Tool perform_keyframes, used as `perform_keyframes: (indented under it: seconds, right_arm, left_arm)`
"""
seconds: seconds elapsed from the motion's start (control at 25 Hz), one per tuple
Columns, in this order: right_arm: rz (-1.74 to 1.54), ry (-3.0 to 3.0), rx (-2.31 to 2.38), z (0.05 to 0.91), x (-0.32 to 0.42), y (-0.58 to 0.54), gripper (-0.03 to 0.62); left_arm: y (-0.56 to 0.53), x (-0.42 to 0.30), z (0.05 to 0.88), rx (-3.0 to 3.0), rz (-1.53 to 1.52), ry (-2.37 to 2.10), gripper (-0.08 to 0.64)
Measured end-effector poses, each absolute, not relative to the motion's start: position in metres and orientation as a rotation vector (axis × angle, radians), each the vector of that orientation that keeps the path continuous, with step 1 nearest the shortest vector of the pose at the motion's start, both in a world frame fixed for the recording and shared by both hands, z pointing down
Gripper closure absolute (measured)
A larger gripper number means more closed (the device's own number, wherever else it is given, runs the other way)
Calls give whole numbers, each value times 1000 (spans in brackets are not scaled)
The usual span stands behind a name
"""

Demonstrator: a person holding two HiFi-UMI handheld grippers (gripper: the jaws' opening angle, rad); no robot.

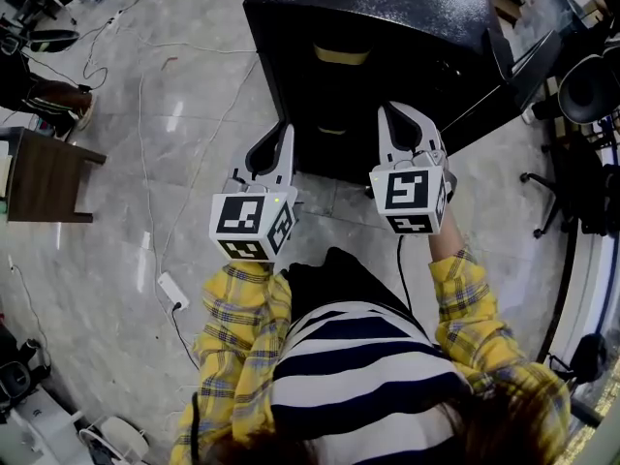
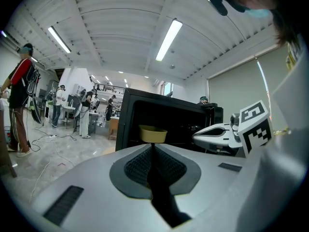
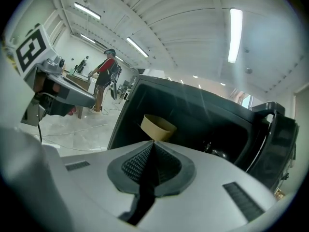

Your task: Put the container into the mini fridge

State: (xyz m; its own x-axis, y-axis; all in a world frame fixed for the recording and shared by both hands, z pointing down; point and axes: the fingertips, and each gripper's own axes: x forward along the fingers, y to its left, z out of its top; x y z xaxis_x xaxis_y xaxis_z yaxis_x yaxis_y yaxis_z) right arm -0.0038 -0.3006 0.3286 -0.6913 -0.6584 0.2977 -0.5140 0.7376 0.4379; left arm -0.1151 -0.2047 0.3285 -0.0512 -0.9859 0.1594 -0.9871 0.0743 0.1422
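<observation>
left gripper [image 1: 282, 136] and right gripper [image 1: 398, 112] both have jaws pressed together with nothing between them, side by side just in front of the black mini fridge [image 1: 387, 8], door [image 1: 528, 61] swung open, tan container [image 1: 341, 54] sitting inside, apart from both grippers

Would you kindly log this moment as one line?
container inside open mini fridge | left gripper shut, empty | right gripper shut, empty

Yellow plaid sleeves [image 1: 242, 329], striped top [image 1: 360, 361], marker cubes [image 1: 254, 224]
</observation>
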Motion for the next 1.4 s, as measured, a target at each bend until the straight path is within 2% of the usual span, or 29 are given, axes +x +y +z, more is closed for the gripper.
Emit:
perform_keyframes:
  seconds: [0.52, 1.4]
  right_arm:
    - [-276, -2535, 965, 336, 20, -283, 566]
    - [-206, -2534, 937, 348, 28, -270, 566]
  left_arm:
    - [-196, -112, 334, 1981, -1, -2131, 531]
    - [-188, -108, 352, 1925, 3, -2116, 531]
